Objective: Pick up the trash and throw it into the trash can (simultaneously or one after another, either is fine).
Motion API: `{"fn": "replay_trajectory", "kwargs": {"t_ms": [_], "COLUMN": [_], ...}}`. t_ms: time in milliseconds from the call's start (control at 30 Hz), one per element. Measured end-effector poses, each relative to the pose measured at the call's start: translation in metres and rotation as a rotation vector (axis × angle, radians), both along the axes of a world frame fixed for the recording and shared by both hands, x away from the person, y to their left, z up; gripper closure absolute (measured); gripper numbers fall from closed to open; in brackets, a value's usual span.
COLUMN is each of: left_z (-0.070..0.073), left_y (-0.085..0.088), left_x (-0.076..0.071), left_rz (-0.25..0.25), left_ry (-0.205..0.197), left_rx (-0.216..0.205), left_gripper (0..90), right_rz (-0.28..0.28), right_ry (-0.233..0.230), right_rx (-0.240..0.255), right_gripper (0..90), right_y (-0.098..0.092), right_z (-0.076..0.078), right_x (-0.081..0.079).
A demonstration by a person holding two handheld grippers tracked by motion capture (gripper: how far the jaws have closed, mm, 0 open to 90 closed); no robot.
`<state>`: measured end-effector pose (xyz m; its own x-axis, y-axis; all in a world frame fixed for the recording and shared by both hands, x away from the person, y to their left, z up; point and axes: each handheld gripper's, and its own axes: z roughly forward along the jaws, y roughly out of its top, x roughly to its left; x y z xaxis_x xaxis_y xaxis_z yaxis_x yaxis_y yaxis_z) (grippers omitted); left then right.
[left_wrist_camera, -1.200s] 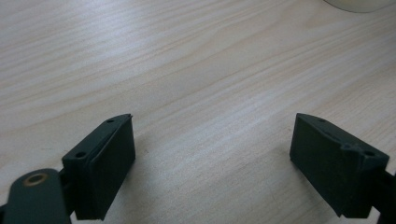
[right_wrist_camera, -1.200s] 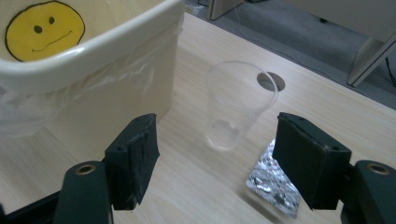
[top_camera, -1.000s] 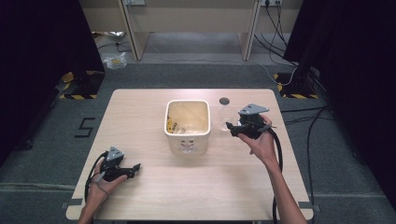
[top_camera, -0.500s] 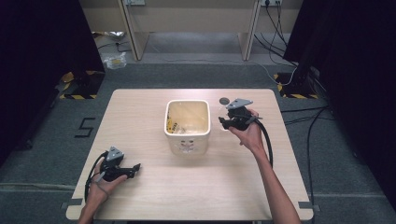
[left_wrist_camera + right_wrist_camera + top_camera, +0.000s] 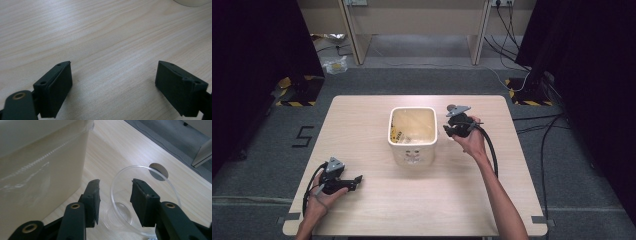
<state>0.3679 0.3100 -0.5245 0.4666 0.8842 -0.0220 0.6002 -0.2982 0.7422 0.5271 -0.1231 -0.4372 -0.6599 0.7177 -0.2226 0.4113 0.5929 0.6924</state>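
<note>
A cream square bin [image 5: 412, 155] stands at the middle of the wooden table [image 5: 377, 210]; its wall [image 5: 42, 175] is at the left of the right gripper view. Just right of the bin, my right gripper [image 5: 446, 131] points at its side. In the right gripper view a clear plastic cup [image 5: 120, 192] sits on the table close to the bin. The right gripper [image 5: 115, 200] is open, and the cup's left wall lies in the gap between the jaws, touching neither. My left gripper [image 5: 358, 178] rests near the front left, wide open [image 5: 113, 85] over bare wood.
The bin has a plastic liner with something yellow [image 5: 398, 135] inside. A round grey disc [image 5: 157, 170] is set in the tabletop behind the cup. Cables trail from both grippers. Dark floor surrounds the table, with desk legs beyond its far edge.
My right gripper has moved left and slightly away from the person, from near the table's right part to just beside the bin. The left gripper has stayed put.
</note>
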Motion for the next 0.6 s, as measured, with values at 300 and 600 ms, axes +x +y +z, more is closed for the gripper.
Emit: {"fn": "replay_trajectory", "kwargs": {"t_ms": [300, 600], "left_z": [0.000, 0.000], "left_y": [0.000, 0.000], "left_x": [0.000, 0.000], "left_rz": [0.000, 0.000], "left_ry": [0.000, 0.000], "left_rx": [0.000, 0.000], "left_gripper": [13.3, 13.3], "right_rz": [0.014, 0.028], "right_ry": [0.006, -0.027], "right_rx": [-0.051, -0.044], "right_gripper": [76.2, 82.6], "right_y": [0.001, -0.003], "right_z": [-0.014, -0.005], "right_x": [0.007, 0.003]}}
